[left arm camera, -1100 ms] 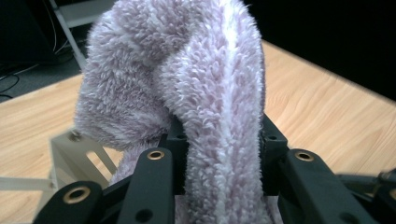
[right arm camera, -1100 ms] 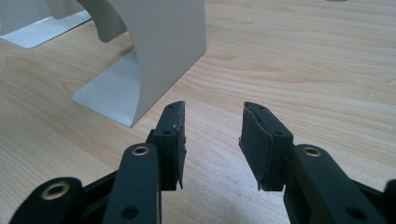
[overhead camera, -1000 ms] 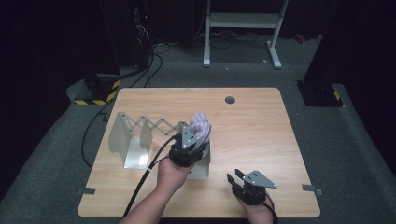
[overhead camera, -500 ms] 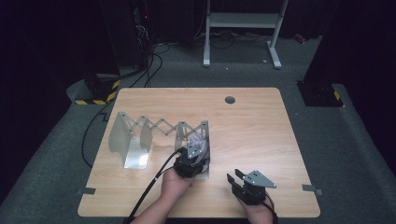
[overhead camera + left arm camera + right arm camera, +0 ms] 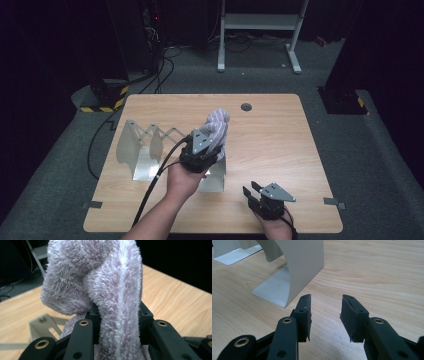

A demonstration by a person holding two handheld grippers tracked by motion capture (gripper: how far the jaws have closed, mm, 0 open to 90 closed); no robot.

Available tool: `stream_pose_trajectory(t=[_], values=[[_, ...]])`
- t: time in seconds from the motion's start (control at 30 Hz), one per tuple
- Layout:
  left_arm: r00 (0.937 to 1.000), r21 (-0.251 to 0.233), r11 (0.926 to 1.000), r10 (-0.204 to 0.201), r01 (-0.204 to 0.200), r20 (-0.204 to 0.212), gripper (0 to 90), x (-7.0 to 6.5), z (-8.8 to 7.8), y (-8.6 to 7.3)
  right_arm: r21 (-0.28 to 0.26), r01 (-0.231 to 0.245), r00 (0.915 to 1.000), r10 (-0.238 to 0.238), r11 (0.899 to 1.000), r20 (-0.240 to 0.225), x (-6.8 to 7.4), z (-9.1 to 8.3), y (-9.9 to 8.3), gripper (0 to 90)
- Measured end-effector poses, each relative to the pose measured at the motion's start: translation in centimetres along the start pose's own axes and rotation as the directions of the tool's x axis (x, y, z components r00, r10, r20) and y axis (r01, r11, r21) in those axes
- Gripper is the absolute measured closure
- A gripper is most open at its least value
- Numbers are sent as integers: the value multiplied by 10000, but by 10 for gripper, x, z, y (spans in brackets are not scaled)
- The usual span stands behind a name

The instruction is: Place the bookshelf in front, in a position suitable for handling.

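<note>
The left gripper (image 5: 209,142) is clamped on a fluffy lilac-and-white striped sock (image 5: 216,126), held above the light wooden surface (image 5: 280,145) beside the grey metal expanding rack (image 5: 145,150). Right gripper (image 5: 254,190) stands part open, empty. Risk (judged): the drooping sock could snag the rack or slip free.

Wooden table (image 5: 280,150) sitting on grey carpet (image 5: 370,165); white stand frame (image 5: 260,22) and black cables (image 5: 160,65) lying behind it.
</note>
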State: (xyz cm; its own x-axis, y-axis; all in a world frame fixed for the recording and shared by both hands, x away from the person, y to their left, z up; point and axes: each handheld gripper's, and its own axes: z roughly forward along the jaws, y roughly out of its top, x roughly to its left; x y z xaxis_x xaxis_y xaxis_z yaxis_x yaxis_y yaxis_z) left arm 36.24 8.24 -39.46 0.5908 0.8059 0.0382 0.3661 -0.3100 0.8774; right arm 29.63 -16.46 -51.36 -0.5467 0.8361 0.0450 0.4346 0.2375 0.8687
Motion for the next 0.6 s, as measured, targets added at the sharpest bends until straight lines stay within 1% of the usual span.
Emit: stream_pose_trajectory(t=[0.07, 0.13, 0.2, 0.23, 0.27, 0.3, 0.33, 0.37, 0.4, 0.43, 0.47, 0.5, 0.53, 0.57, 0.6], values=[[9998, 322, 9993, -191, 190, 39, 667, -2, 11, -18, 20, -13, 10000, 13, 10000, 2, 0, 0, 0, 601], [9994, 729, 9969, -313, 305, 110, 667, -5, 22, -36, 27, 28, 10000, -28, 10000, -5, 0, 1, 0, 601], [9994, 1057, 9939, -329, 316, 107, 667, -9, 32, -52, 45, 41, 10000, -41, 10000, -18, 1, 1, 0, 601], [9997, 1238, 9920, -246, 237, 58, 667, -11, 39, -62, 53, 41, 10000, -41, 10000, -25, 1, 1, -1, 601], [9998, 1342, 9907, -204, 201, 5, 667, -12, 43, -68, 66, 50, 10000, -50, 10000, -36, 1, 2, -1, 601], [9996, 1520, 9880, -278, 264, 71, 668, -12, 47, -72, 86, 57, 10000, -57, 9999, -43, 1, 2, -1, 601], [9993, 1872, 9819, -318, 274, 207, 669, -14, 51, -77, 107, 57, 10000, -56, 9999, -45, 2, 3, -1, 601], [9995, 2018, 9793, -210, 159, 228, 669, -16, 56, -82, 108, 76, 10000, -76, 9999, -57, 2, 3, -1, 601], [9996, 2255, 9742, -67, 6, 262, 669, -18, 60, -88, 115, 100, 9999, -99, 9999, -64, 3, 3, -1, 601], [9995, 2478, 9688, -45, -33, 311, 669, -19, 65, -95, 120, 115, 9999, -114, 9999, -67, 3, 3, -1, 601], [9995, 2482, 9687, -108, 31, 299, 670, -18, 69, -100, 115, 129, 9999, -129, 9998, -63, 3, 3, -1, 601], [9988, 2427, 9699, -307, 206, 379, 670, -16, 69, -101, 110, 129, 9999, -129, 9999, -60, 3, 3, -1, 601], [9980, 2482, 9681, -457, 335, 434, 670, -15, 69, -100, 108, 122, 9999, -121, 9999, -53, 3, 2, -1, 601], [9979, 2534, 9668, -467, 339, 447, 670, -15, 69, -99, 104, 117, 9999, -116, 9999, -49, 3, 2, -1, 601], [9982, 2588, 9656, -373, 242, 462, 670, -15, 68, -98, 103, 119, 9999, -118, 9999, -52, 3, 2, -1, 601]])
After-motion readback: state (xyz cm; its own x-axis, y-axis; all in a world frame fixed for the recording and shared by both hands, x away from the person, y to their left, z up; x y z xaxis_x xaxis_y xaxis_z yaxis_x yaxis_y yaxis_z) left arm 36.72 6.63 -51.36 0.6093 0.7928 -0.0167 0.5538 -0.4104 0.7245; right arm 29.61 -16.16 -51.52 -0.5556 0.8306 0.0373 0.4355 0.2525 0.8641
